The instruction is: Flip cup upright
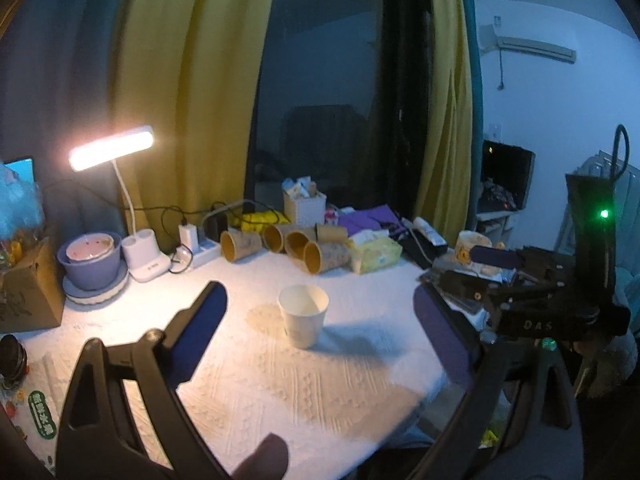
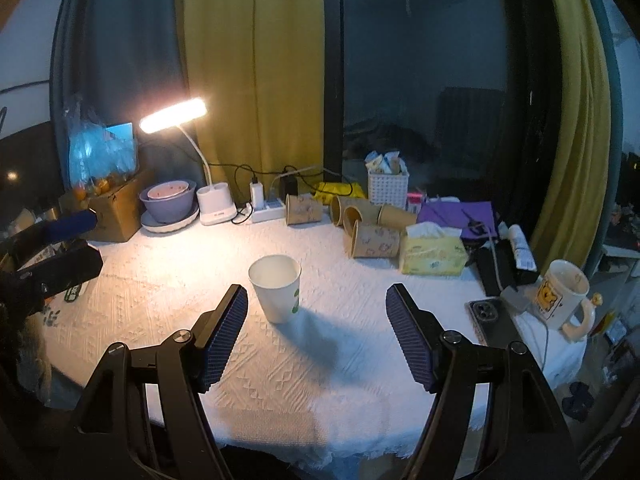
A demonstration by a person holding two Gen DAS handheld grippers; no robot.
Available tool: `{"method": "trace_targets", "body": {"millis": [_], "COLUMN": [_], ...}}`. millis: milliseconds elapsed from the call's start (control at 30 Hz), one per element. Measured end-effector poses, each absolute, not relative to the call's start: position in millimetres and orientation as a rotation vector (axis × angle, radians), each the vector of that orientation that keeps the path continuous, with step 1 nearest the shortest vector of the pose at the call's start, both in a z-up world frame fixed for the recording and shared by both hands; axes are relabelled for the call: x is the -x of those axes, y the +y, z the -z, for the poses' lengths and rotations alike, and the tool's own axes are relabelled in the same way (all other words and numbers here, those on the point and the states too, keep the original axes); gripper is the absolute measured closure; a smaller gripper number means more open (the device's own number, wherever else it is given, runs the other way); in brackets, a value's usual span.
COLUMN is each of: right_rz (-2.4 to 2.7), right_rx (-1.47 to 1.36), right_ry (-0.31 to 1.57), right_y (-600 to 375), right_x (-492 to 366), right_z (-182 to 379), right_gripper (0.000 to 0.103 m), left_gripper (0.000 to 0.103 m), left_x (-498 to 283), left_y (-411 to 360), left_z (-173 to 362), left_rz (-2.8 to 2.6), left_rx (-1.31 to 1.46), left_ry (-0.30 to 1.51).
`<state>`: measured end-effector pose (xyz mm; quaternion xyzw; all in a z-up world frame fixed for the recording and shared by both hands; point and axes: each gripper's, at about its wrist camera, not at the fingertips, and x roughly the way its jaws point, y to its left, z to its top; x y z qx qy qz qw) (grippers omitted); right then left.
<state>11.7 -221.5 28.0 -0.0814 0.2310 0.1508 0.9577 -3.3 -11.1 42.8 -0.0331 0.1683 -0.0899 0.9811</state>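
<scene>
Both grippers, left [image 1: 320, 320] and right [image 2: 316, 308], are standing released; white cup [image 2: 276, 288] is sitting upright on tablecloth [image 2: 340, 360], untouched.

I note the white paper cup [image 1: 303, 315] standing upright on the tablecloth [image 1: 320, 392]; my left gripper [image 1: 320, 316] spread wide, clear of it.

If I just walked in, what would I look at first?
Probably the glowing desk lamp at the back left of the table, the brightest thing here. Next, the white paper cup standing upright by itself in the middle of the white tablecloth. Behind it, brown paper cups lie tipped on their sides beside a yellow tissue pack.
</scene>
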Motion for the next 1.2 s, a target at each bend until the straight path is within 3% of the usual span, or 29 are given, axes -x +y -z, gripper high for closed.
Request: {"method": "trace_targets", "body": {"millis": [1200], "right_rz": [-0.297], "right_rx": [0.164], "right_ry": [0.356], "right_y": [-224], "right_x": [17], "right_z": [-66], "right_gripper": [0.028], "left_gripper": [0.008], "left_x": [31], "left_y": [-8], "left_z": [-65], "left_rz": [0.074], "left_rx": [0.065], "left_ry": [0.193]}}
